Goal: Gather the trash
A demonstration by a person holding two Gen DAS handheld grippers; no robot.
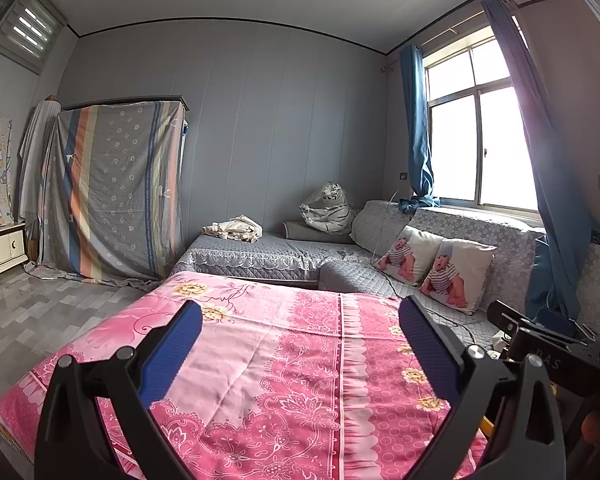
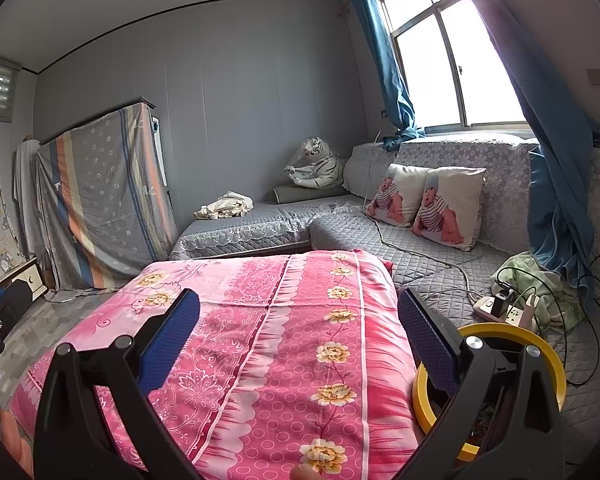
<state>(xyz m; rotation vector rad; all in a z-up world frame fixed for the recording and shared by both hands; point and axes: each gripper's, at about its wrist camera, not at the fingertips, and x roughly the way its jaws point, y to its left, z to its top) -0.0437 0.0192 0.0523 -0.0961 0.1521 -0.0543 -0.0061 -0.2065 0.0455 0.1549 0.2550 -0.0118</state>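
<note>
1. Left gripper (image 1: 300, 332) hovers over the pink floral quilt (image 1: 260, 360), jaws wide, holding nothing.
2. Right gripper (image 2: 298, 330) likewise spread wide and empty.
3. Yellow-rimmed bin (image 2: 548, 356) sits just right of the quilt, on the grey sofa (image 2: 420, 240).

Pink floral quilted cloth cover (image 2: 260, 340) under both grippers: soft, matt. Yellow round plastic bin rim (image 2: 552, 364) right of right gripper: smooth, glossy. Grey quilted sofa cover (image 1: 260, 252) ahead: matt.

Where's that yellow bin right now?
In the right wrist view the yellow bin is at lower right, partly behind the right claw, between the pink quilt and the power strip on the grey sofa.
</note>
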